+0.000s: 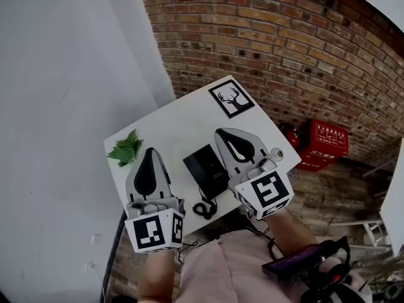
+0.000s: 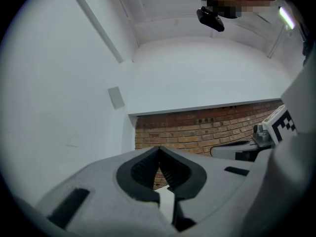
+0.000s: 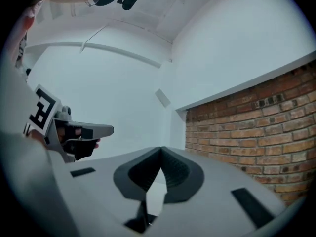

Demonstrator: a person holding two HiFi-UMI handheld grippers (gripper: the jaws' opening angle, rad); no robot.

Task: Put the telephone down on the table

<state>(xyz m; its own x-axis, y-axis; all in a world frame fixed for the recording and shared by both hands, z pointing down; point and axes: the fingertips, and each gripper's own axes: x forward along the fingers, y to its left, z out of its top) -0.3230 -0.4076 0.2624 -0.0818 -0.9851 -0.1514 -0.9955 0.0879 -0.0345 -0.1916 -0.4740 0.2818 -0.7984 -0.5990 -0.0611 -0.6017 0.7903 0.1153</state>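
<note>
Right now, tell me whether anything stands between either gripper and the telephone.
Nothing visible does. The telephone lies on the table, in the open between the left gripper and right gripper, both shut and empty.

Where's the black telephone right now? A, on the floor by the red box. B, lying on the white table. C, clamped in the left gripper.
B: the telephone lies flat on the white table, and the left gripper and right gripper are both shut on nothing.
</note>
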